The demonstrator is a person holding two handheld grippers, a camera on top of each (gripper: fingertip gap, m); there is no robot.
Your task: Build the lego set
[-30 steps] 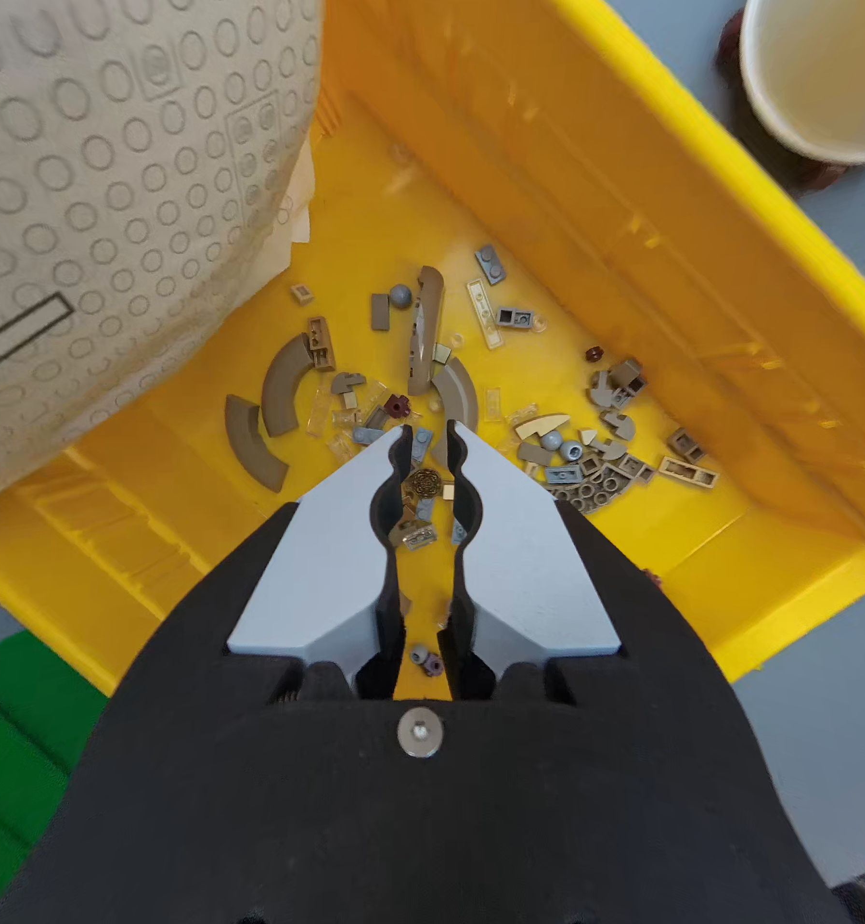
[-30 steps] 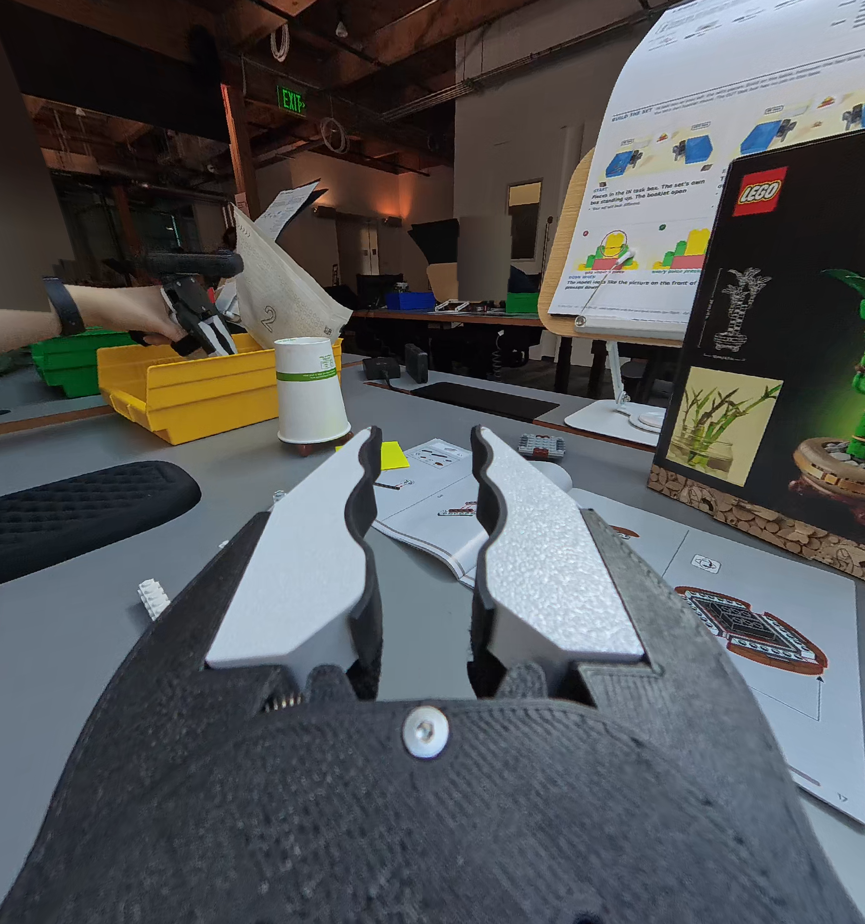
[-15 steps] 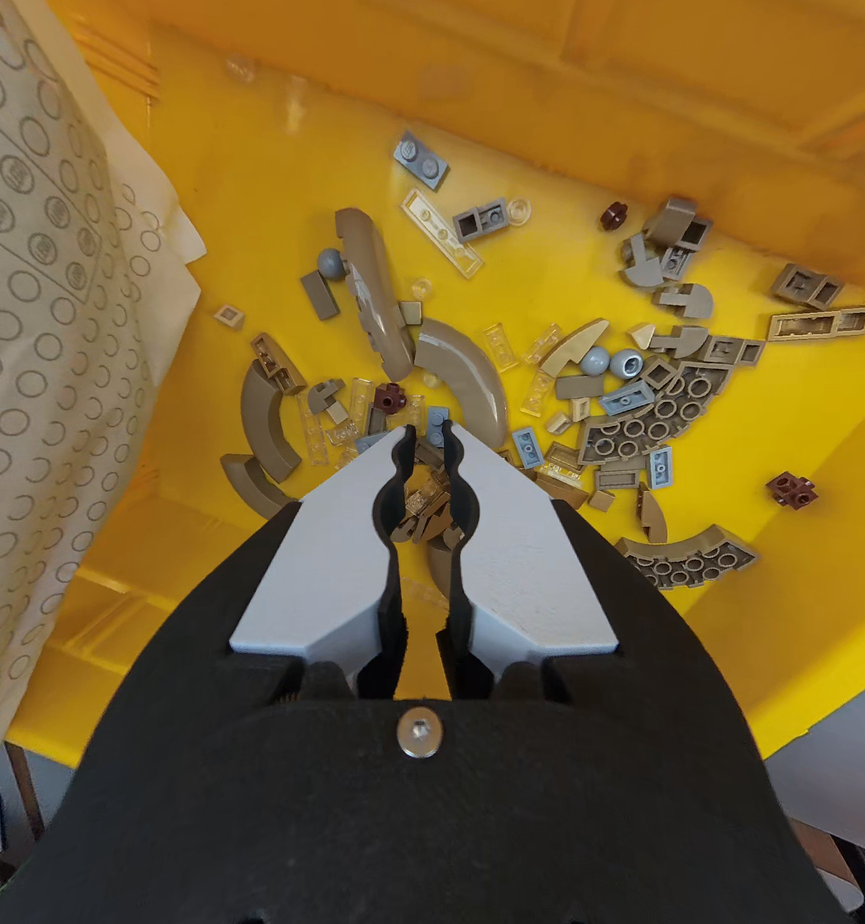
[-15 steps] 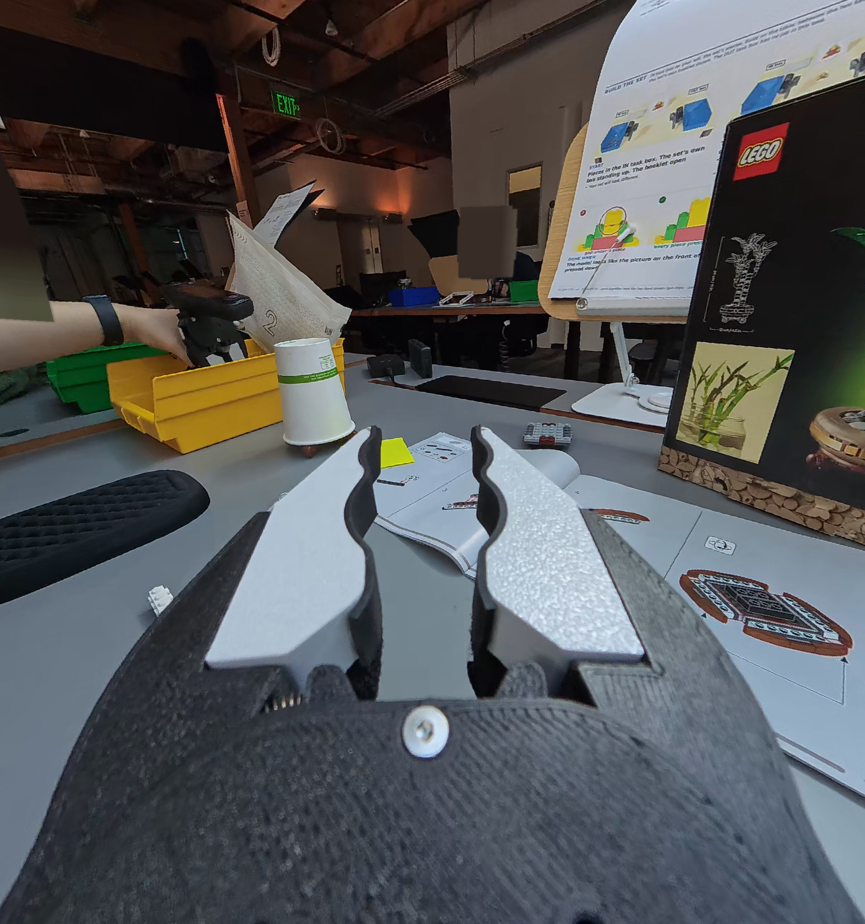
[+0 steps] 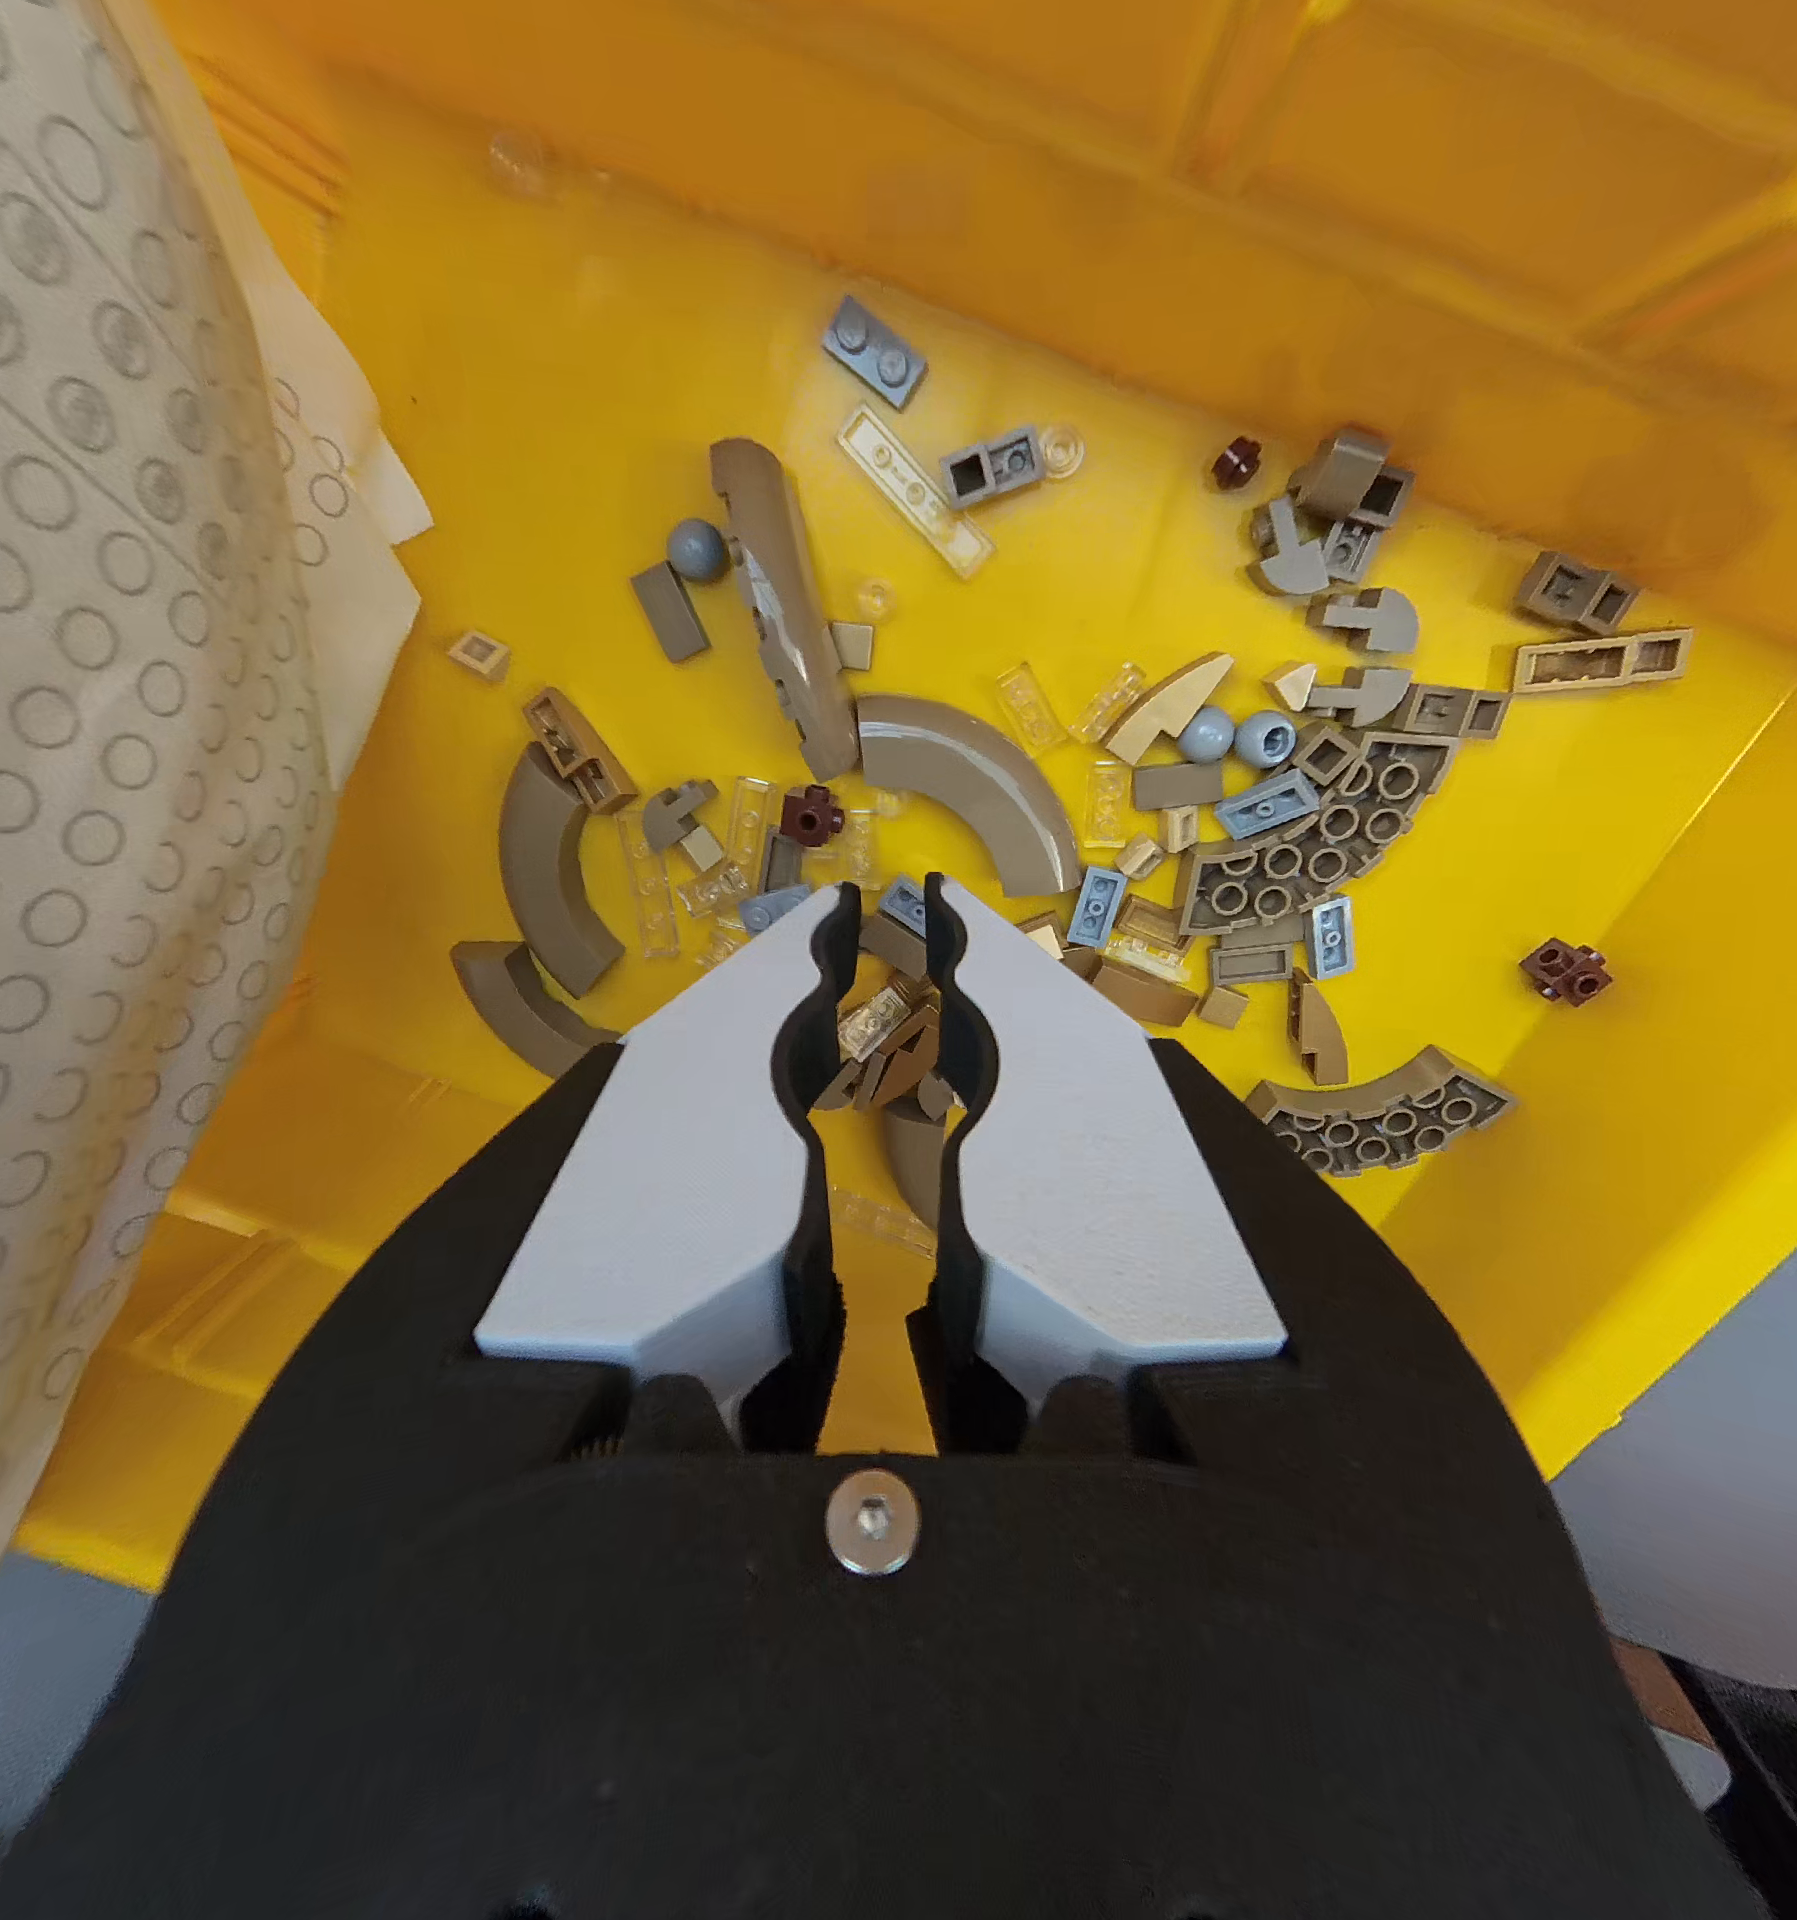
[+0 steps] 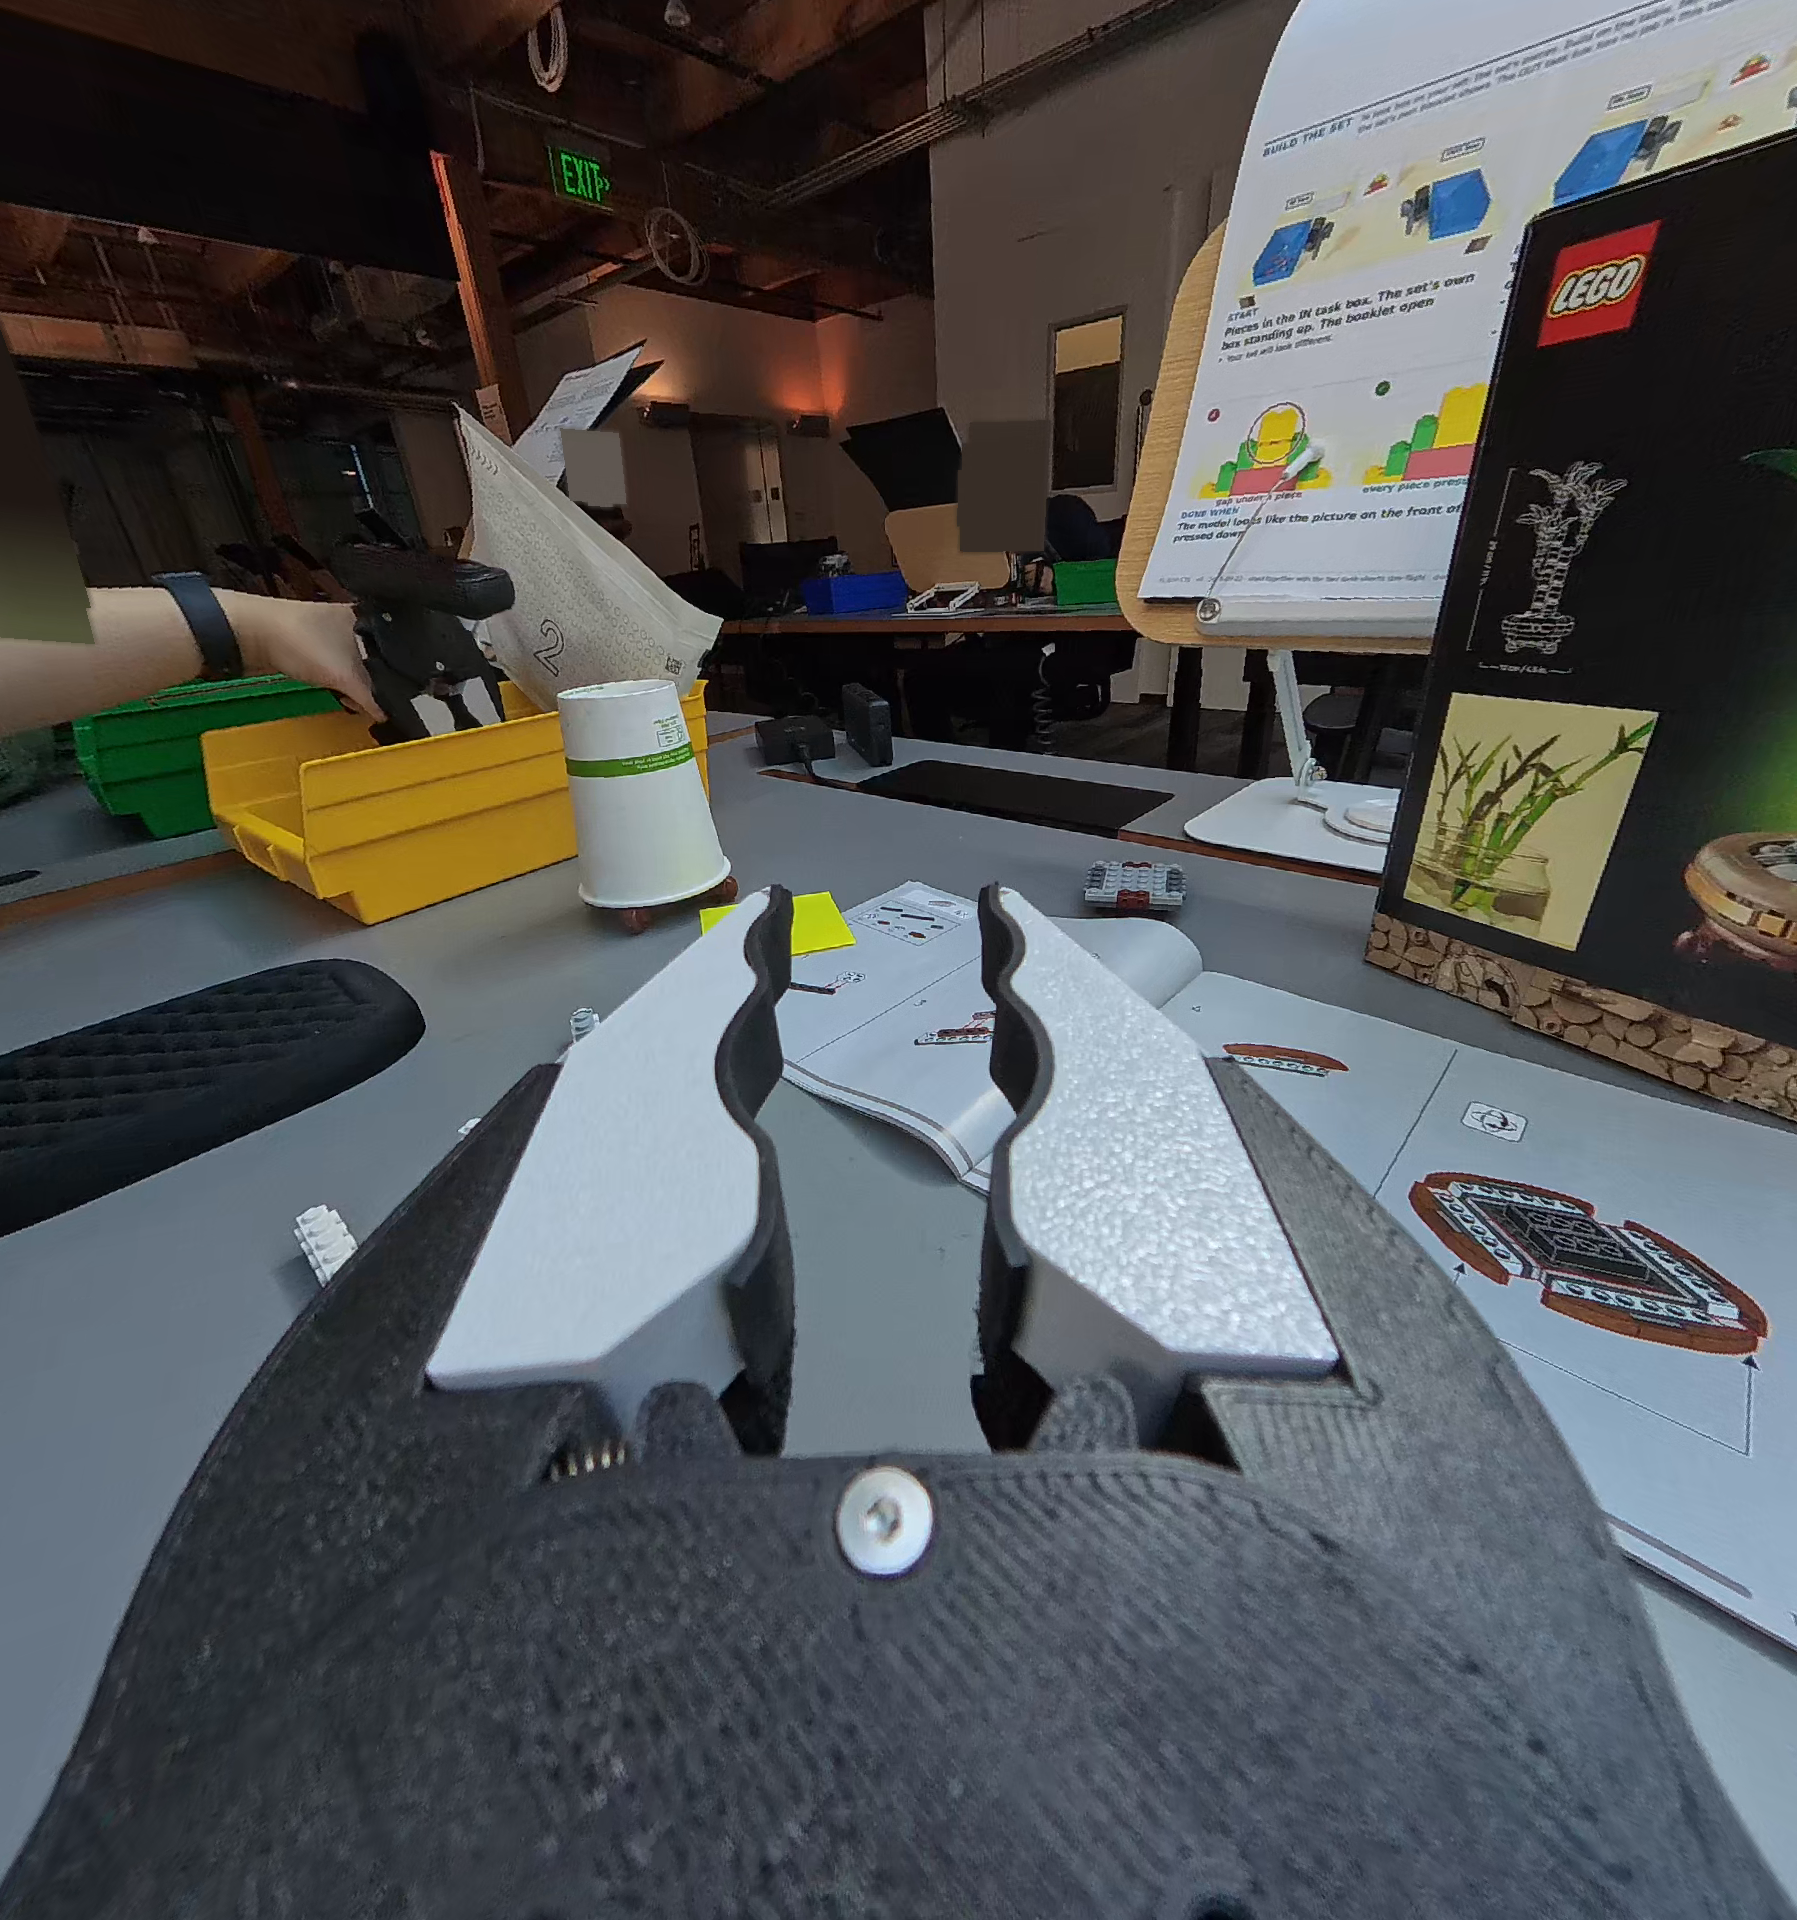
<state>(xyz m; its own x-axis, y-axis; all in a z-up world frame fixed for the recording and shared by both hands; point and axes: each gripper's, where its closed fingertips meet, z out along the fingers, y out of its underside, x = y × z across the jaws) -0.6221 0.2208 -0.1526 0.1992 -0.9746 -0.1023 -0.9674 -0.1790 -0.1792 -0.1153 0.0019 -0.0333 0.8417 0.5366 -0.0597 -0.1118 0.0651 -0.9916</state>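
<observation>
1. The left gripper [image 5: 886, 896] is lowered into the yellow bin [image 5: 1133, 239]. Its jaws stand at a narrow gap with nothing clamped between them, and the tips are just above the loose lego pieces [image 5: 1278, 821] on the bin floor.
2. The lego pieces, in tan, grey, dark brown and clear, lie scattered over the bin floor. A tan curved piece [image 5: 961, 779] lies just beyond the gripper tips, and a small grey-blue plate [image 5: 904, 902] shows between the tips.
3. A patterned paper bag [image 5: 73, 675] leans inside the yellow bin, at the bin's left side in the left wrist view.
4. The right gripper [image 6: 883, 914] is above the grey surface [image 6: 146, 1351], well apart from the yellow bin. Its jaws stand moderately apart and hold nothing.
5. An open instruction booklet [image 6: 1548, 1226] lies flat on the surface beyond the right gripper.
6. The lego box [image 6: 1652, 582] stands upright, far from the yellow bin, at the booklet's far right edge.
7. A white paper cup [image 6: 639, 800] stands inverted just beside the yellow bin, resting on a small brown object.
8. A partly built grey and red assembly [image 6: 1133, 885] sits on the surface between the cup and the lego box.
</observation>
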